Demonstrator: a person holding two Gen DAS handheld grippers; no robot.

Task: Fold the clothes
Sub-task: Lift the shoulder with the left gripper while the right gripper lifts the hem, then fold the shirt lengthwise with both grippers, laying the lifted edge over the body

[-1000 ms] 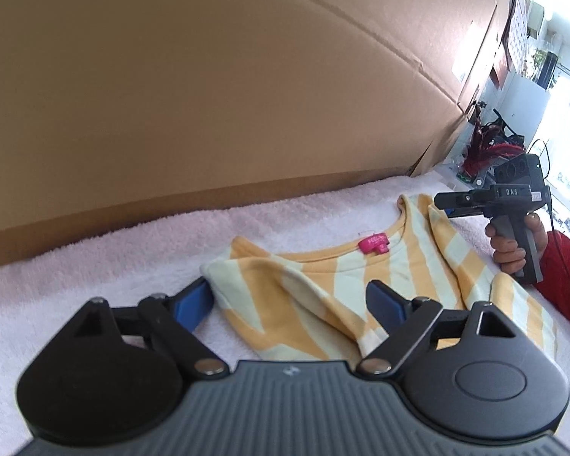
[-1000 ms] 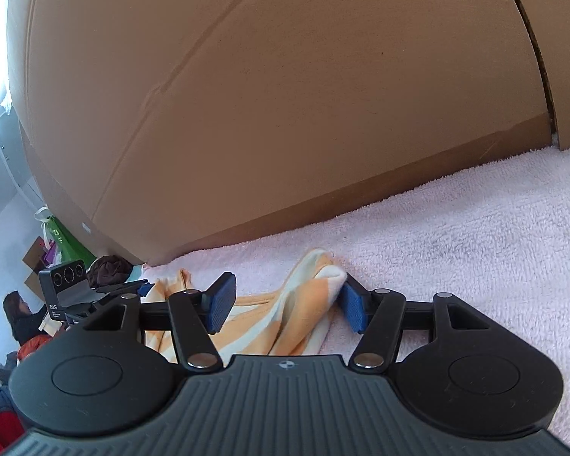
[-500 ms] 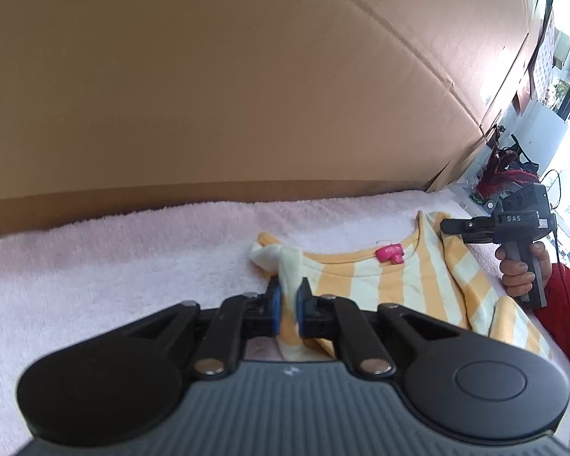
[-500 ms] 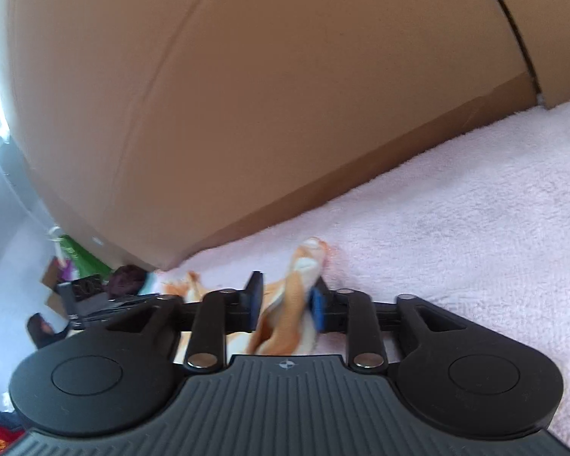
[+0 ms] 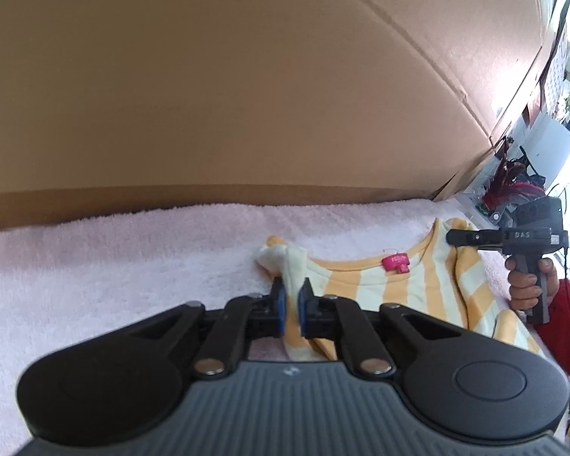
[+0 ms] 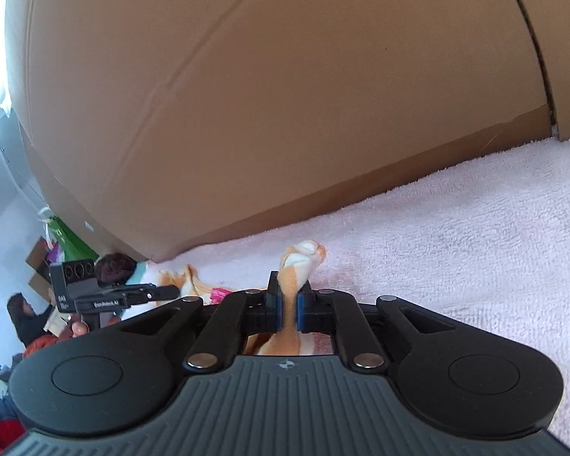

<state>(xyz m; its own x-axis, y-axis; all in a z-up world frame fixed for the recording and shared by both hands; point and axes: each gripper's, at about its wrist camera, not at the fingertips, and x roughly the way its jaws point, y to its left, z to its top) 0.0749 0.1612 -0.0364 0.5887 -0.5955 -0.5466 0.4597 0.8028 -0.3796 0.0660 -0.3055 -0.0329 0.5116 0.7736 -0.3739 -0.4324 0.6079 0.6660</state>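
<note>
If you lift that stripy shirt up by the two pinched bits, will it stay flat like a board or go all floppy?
Probably floppy. The stripy shirt bunches into soft folds where the left gripper pinches it, so the middle would likely sag. It also looks thin and light. The right gripper is closing on another gathered corner, and the fuzzy pink towel might drag at it a little.

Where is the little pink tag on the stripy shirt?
In the left wrist view the pink tag sits at the neckline of the striped shirt, right of centre, between the left claw and the right claw.
</note>
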